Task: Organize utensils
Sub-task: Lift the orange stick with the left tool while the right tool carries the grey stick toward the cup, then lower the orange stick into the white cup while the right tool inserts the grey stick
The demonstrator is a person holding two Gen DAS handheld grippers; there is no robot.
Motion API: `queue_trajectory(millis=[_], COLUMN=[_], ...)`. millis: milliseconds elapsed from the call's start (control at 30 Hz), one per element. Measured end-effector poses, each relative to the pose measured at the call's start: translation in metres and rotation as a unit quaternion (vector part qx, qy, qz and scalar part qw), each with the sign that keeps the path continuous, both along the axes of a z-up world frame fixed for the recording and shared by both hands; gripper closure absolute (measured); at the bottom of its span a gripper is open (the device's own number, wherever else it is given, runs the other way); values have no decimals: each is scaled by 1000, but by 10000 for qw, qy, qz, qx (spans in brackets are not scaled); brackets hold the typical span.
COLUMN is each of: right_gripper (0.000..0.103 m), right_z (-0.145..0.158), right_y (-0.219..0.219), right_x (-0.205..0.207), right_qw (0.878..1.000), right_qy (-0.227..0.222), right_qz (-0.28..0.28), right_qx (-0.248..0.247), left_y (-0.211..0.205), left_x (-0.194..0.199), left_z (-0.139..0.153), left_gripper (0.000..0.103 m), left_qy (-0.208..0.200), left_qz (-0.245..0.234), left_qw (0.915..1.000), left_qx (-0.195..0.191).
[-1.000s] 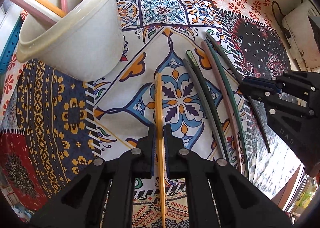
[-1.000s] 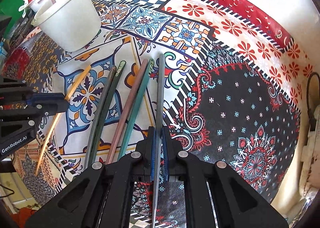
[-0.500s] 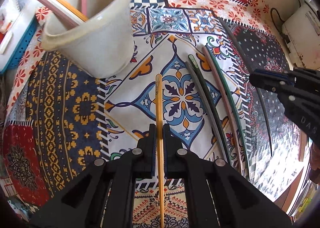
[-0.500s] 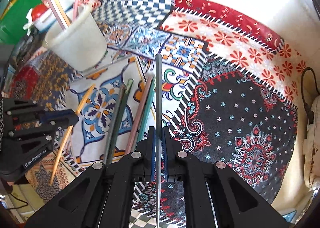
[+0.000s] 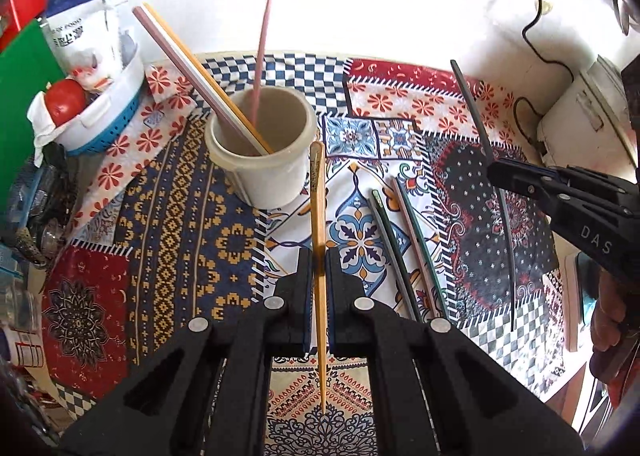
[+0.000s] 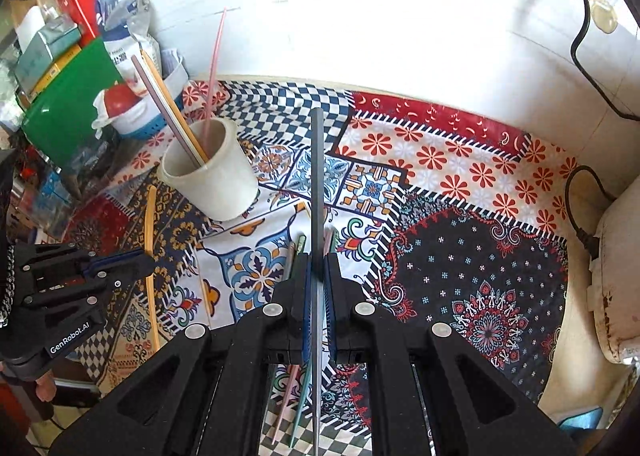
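Grey chopstick's (image 6: 317,191) lower end cropped.

Bright white tiled wall (image 6: 400,15) across the upper frame, patchwork-print tablecloth (image 6: 460,183) over the table, black cable (image 6: 580,35) at upper right, cluttered shelf at left

Orange chopstick (image 5: 319,215) clamped mid-length, lifted off the cloth, top end by the cream cup's (image 5: 276,179) rim. Dark grey chopstick (image 6: 317,191) likewise clamped and raised. Cup holds three sticks leaning: pink, white, orange. Four chopsticks (image 5: 404,240) lie flat, roughly parallel, on the cloth.
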State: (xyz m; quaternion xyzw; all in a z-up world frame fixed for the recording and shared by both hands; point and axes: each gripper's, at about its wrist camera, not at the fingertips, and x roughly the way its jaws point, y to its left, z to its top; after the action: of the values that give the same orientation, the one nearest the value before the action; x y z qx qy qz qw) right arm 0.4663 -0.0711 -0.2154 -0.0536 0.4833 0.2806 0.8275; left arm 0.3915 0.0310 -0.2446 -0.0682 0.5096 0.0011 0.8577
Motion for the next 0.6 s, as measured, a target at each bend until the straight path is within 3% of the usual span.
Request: queue_trajectory(millis=[600], right_gripper=[98], right_z=[67], right_y=[29], right_x=[4], right_qw=[9943], right_qy=[-773], right_qz=[93], right_qx=[726], left_y=[34], left_x=[-20], left_z=[83], left_gripper=[99], left_qy=[-1087], left_qz=[518], left_qw=[9927], left_qx=[-67])
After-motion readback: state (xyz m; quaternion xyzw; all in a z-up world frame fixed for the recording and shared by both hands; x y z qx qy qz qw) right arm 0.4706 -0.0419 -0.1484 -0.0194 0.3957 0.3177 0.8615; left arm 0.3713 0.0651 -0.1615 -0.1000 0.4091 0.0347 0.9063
